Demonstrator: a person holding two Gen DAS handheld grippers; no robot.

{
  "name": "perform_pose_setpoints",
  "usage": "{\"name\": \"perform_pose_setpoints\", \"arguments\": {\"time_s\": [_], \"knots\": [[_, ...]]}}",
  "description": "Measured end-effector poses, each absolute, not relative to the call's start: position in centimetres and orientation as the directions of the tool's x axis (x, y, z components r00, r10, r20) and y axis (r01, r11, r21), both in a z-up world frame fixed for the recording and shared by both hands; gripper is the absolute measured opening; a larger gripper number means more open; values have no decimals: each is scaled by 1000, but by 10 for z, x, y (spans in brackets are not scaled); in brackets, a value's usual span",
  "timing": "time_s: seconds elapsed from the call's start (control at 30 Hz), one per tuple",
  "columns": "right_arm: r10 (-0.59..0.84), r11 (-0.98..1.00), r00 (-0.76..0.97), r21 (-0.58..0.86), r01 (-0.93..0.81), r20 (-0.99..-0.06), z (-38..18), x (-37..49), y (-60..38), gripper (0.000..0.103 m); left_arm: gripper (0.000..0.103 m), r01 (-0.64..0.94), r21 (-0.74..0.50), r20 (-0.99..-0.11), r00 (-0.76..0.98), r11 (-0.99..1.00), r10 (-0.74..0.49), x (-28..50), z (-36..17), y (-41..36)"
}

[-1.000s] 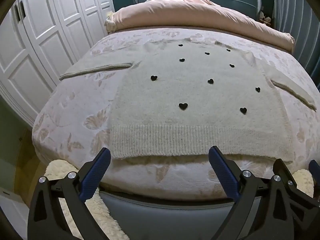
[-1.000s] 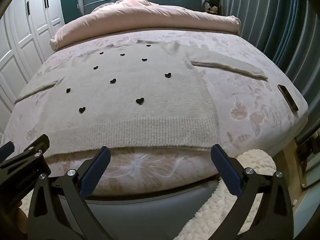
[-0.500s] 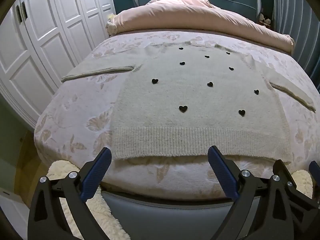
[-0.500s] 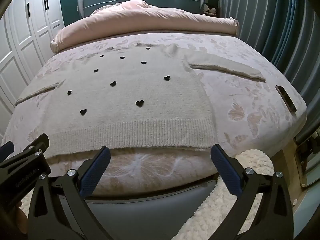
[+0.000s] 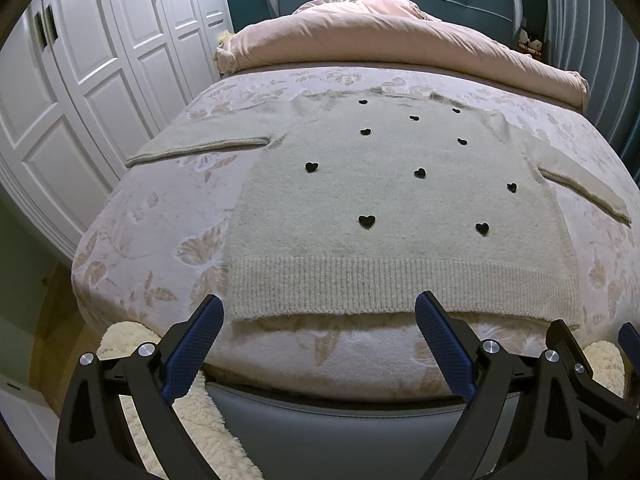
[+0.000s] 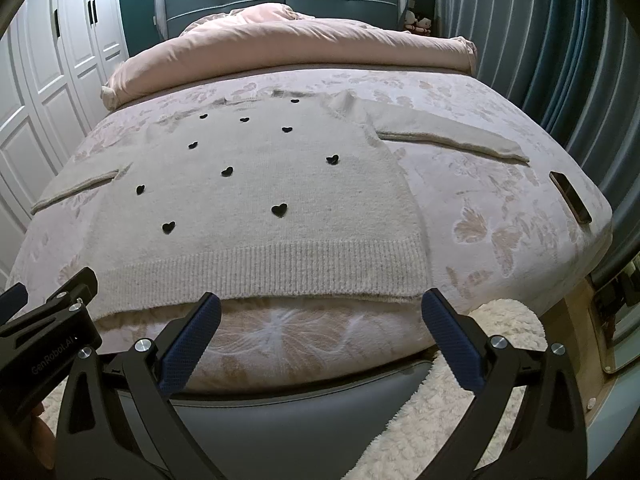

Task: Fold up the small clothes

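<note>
While the sweater (image 5: 384,208) lies flat on the bed (image 5: 152,240), sleeves spread to either side and ribbed hem at the foot edge, both tools hover just short of that hem. That layout probably makes the first fold easy to start from the hem. The left tool (image 5: 316,320) has its jaws apart and empty below the hem's left half; the right tool (image 6: 320,316) is likewise apart, below the right half. Neither touches the knit. A phone (image 6: 570,202) rests near the bed's right edge.
</note>
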State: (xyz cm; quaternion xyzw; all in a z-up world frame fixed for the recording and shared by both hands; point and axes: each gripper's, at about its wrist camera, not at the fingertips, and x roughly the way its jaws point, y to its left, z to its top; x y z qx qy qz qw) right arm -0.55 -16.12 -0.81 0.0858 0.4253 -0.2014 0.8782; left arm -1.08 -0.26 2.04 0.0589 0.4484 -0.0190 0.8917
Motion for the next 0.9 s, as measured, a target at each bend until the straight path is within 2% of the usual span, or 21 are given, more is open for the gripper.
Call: {"name": "perform_pose_setpoints", "arguments": {"time_s": [0.9], "knots": [[-278,903,553,-18,429,-785,-8,-6,-162,98,92,85,88,-806,592,992,21,-12,21,-1]]}}
